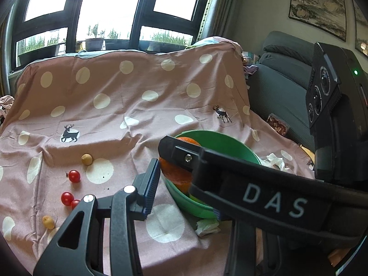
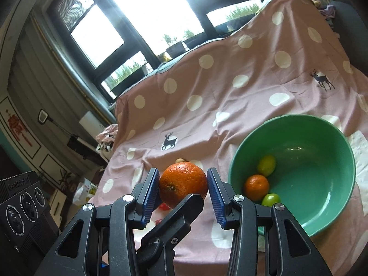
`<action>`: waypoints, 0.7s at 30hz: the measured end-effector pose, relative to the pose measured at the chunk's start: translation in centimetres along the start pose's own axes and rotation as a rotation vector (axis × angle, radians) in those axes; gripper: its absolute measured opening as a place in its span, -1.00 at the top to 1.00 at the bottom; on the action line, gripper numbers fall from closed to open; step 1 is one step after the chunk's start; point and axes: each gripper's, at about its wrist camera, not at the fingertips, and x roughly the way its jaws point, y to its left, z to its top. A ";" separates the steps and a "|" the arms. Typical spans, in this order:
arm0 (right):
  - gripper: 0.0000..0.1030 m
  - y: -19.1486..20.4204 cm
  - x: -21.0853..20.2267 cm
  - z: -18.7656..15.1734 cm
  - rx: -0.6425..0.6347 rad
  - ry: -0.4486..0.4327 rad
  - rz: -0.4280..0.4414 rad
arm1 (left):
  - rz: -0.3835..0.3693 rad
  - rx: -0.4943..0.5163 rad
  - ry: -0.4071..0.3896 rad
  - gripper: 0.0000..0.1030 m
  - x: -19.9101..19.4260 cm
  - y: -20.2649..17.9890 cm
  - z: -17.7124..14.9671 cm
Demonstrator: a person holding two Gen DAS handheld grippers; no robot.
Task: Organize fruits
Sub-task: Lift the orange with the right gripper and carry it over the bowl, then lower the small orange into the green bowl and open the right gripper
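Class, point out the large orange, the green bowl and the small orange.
large orange (image 2: 182,180), right wrist view, front skin
green bowl (image 2: 322,172), right wrist view, bare inner wall
small orange (image 2: 256,186), right wrist view, top

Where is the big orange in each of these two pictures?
Left wrist view: the big orange sits low and centre, mostly hidden behind a black gripper finger, in front of the green bowl.
Right wrist view: the big orange sits low and centre, pressed between the right gripper's blue pads, left of the green bowl.
Shared landmark: the green bowl on the pink spotted cloth.
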 end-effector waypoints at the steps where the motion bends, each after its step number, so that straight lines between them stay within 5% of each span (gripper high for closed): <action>1: 0.11 -0.4 -0.2 0.0 0.007 -0.002 -0.005 | -0.008 0.008 0.007 0.23 0.3 -0.4 0.0; 21: 0.11 -6.9 -1.8 0.5 0.176 -0.025 -0.118 | -0.116 0.068 0.124 0.23 5.7 -4.2 0.4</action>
